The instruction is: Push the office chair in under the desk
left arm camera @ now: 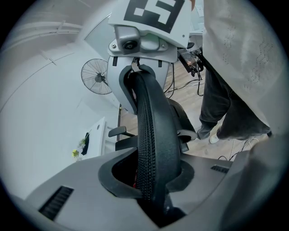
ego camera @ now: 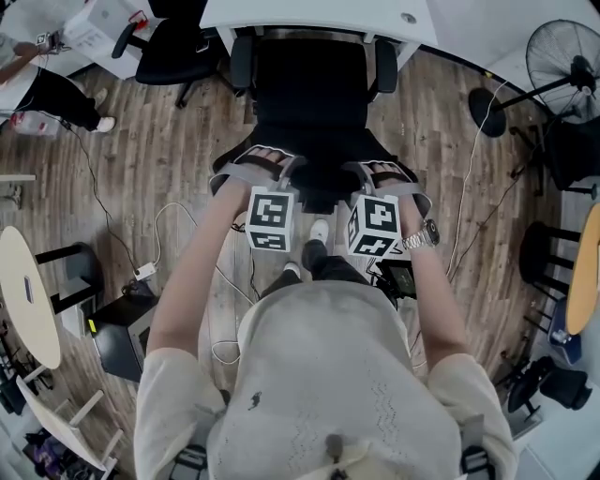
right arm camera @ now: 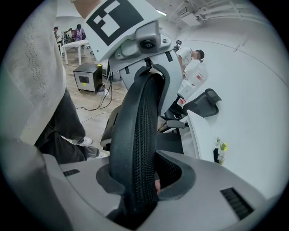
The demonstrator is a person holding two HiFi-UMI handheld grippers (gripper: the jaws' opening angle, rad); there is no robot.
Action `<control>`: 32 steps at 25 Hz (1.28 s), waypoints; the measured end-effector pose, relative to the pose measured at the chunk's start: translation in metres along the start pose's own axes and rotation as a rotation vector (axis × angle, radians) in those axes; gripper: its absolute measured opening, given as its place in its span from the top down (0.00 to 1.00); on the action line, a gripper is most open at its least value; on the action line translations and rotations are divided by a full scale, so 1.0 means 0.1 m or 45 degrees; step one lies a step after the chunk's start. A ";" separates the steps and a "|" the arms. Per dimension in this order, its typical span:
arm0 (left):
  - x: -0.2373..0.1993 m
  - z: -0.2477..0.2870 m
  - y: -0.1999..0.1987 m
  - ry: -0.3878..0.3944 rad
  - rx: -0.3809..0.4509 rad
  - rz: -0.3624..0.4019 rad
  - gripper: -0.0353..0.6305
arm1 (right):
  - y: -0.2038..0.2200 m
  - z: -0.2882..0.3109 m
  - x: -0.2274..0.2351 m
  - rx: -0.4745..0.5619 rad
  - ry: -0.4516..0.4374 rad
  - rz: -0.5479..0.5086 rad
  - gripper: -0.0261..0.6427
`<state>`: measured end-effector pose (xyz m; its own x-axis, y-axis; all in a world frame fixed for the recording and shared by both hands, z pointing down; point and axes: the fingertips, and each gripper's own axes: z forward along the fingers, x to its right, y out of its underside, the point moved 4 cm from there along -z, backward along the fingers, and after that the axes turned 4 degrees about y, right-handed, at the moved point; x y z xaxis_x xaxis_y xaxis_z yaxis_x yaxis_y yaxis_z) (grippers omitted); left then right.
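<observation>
Chair (ego camera: 314, 98) backrest rim clamped in left gripper (ego camera: 269, 161), right gripper (ego camera: 380, 172).

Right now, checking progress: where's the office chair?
The office chair sits top centre in head view, at the desk; left gripper and right gripper clamp its backrest.

Wood-plank floor (ego camera: 169, 159) seen throughout – cables (ego camera: 161, 210) strewn across. Pedestal fan (ego camera: 562, 56) placed at right, round table (ego camera: 28, 295) at left – spare black chair (ego camera: 178, 52) parked upper left.
</observation>
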<state>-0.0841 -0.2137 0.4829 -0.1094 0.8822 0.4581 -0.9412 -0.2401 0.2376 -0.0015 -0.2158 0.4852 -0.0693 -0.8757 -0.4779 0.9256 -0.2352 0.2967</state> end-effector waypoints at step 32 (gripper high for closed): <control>-0.70 0.35 0.11 -0.033 -0.008 -0.013 0.78 | 0.27 0.32 0.69 -0.012 -0.016 -0.034 0.76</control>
<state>-0.0759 -0.2926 0.4835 -0.0915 0.8737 0.4778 -0.9442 -0.2286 0.2371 0.0071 -0.2959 0.4869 -0.0985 -0.8746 -0.4748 0.9268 -0.2544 0.2763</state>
